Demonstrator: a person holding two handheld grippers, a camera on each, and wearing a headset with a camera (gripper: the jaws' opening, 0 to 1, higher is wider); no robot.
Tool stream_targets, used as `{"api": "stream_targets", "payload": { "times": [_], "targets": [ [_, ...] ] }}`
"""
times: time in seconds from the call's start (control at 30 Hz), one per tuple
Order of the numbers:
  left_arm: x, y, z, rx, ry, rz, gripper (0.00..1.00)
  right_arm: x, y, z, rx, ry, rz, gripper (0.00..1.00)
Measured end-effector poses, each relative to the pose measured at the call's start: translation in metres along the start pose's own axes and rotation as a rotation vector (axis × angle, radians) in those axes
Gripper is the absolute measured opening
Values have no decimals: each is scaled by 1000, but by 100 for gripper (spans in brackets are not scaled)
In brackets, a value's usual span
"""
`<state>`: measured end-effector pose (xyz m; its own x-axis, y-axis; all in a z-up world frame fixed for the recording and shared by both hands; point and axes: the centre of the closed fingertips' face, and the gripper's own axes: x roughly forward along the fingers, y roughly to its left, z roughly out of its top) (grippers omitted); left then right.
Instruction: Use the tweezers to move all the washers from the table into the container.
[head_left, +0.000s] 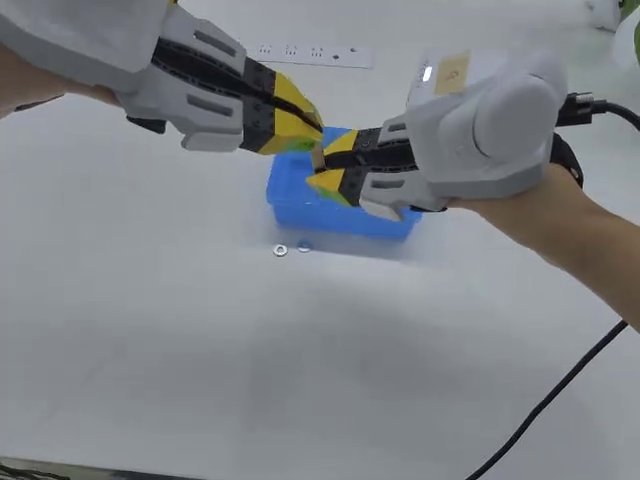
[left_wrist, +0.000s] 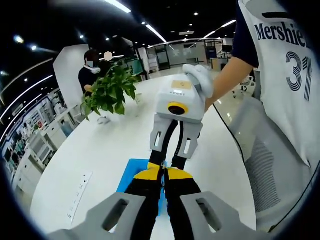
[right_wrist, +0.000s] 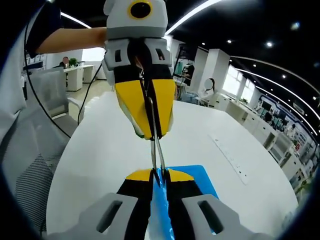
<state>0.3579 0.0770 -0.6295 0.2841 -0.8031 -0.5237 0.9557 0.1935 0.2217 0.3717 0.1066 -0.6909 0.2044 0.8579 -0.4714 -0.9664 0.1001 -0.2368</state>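
Thin metal tweezers (right_wrist: 155, 145) run between the two grippers, which meet tip to tip above the blue container (head_left: 340, 222). My left gripper (head_left: 312, 135) comes in from the upper left with its yellow jaws closed on the far end of the tweezers. My right gripper (head_left: 318, 170) reaches in from the right, and its jaws (right_wrist: 159, 176) pinch the near end. Two small washers (head_left: 280, 249) (head_left: 304, 246) lie on the white table just in front of the container. The container (left_wrist: 129, 175) lies below both sets of jaws.
A white power strip (head_left: 310, 52) lies at the far side of the table. A black cable (head_left: 560, 390) trails off the near right. A potted plant (left_wrist: 110, 92) stands further along the table, with a person behind it. The person's forearm follows the right gripper.
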Motion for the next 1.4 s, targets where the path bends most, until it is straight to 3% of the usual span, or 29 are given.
{"api": "stream_targets", "payload": {
  "times": [0.27, 0.53, 1.07, 1.4],
  "targets": [
    [-6, -13, -8, -17, 10, 5, 6, 6, 17, 0, 1, 3, 26, 11],
    [-6, -21, -25, -65, 16, 4, 6, 21, 30, -8, 16, 15, 75, 11],
    [-12, -21, -69, -162, 29, 26, 6, 60, 42, -27, 36, 45, 139, 11],
    [-3, -14, -86, -176, 42, 15, 6, 72, 41, -38, 64, 72, 143, 11]
  ]
}}
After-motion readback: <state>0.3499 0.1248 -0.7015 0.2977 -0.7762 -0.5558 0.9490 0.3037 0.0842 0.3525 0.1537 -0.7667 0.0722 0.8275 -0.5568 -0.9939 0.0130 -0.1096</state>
